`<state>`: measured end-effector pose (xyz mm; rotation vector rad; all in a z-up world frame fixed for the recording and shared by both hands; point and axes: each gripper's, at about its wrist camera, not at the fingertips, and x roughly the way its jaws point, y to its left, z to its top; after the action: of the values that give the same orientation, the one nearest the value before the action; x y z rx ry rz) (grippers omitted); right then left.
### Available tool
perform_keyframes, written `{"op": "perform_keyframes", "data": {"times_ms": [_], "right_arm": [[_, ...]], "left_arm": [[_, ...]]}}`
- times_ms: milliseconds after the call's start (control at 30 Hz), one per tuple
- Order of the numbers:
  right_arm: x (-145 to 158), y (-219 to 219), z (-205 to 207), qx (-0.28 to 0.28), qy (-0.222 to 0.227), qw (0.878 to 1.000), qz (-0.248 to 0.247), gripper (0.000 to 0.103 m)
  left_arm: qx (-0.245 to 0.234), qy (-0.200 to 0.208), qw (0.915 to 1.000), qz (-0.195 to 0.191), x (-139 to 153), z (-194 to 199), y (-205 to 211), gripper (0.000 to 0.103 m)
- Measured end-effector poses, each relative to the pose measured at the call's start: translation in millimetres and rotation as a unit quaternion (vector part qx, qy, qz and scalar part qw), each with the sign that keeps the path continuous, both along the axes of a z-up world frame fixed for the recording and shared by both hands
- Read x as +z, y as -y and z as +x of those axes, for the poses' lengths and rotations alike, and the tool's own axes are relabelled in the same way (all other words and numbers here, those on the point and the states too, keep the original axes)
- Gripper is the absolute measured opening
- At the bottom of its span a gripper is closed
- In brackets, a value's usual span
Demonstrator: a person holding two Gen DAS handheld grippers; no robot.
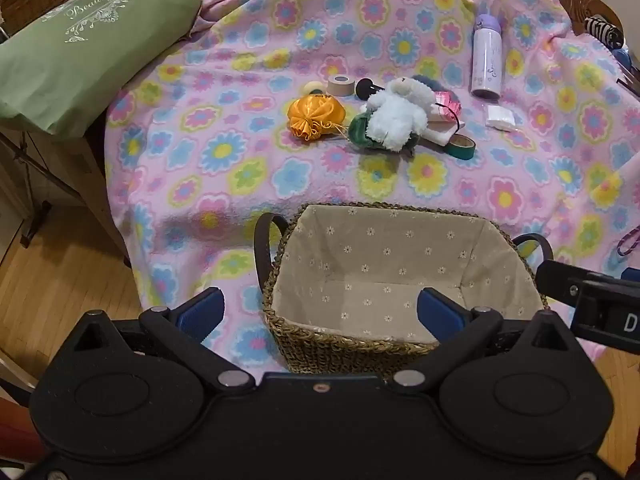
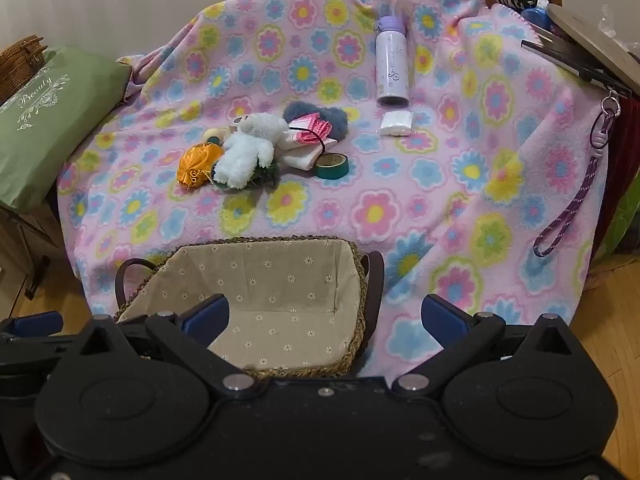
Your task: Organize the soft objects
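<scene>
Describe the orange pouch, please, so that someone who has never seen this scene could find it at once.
Start at the flowered pink blanket and find the lined wicker basket at its near edge. Beyond the basket lies a small cluster of things; the orange pouch sits at its left end, touching the white plush toy. It is the only shiny, satin-like orange thing there, gathered into pleats by a drawstring.

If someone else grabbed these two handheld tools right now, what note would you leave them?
Left tool: open, empty, hovering over the basket's near edge.
Right tool: open, empty, over the basket's right side.
Basket: lined, nothing in it.
Soft things lie in a pile mid-blanket: white plush toy, orange pouch, grey fuzzy item, folded cloth.
Hard items nearby: teal tape roll, purple bottle.
Done: nothing yet.
Left: probably move each soft item into the basket.
</scene>
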<state>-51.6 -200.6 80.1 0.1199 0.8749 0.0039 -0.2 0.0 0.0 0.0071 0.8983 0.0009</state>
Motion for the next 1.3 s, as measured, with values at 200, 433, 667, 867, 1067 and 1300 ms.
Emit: {"op": "perform_keyframes", "data": {"times_ms": [200,433,667,867,1067,1300], "right_arm": [[-1.0,-0.1,0.3,0.0,-0.005,1.0,-0.001,0.103],[-0.9,-0.3,-1.4,0.0,-0.009,1.0,-0.003,0.103],[-3.2,1.8,1.9,-0.001,-0.013,1.0,0.0,0.103],[-3.2,0.9,2.1,-0.001,-0.015,1.0,0.0,0.103],[-3.4,0.8,2.1,-0.001,-0.017,1.0,0.001,0.103],[-2.8,0.1,1.3,-0.001,-0.015,1.0,-0.001,0.103]], "left_arm": [[-0.001,-0.006,1.0,0.0,-1.4,1.4,-1.3,0.099],[0.001,-0.007,1.0,0.002,-0.3,-2.5,-1.2,0.099],[0.0,-0.011,0.9999,0.005,-2.9,0.3,2.1,0.099],[0.001,-0.017,0.9998,0.005,-3.8,0.7,3.9,0.099],[0.002,-0.018,0.9998,0.004,-3.9,0.6,3.9,0.099],[0.002,-0.019,0.9998,0.003,-4.6,0.7,2.0,0.099]]}}
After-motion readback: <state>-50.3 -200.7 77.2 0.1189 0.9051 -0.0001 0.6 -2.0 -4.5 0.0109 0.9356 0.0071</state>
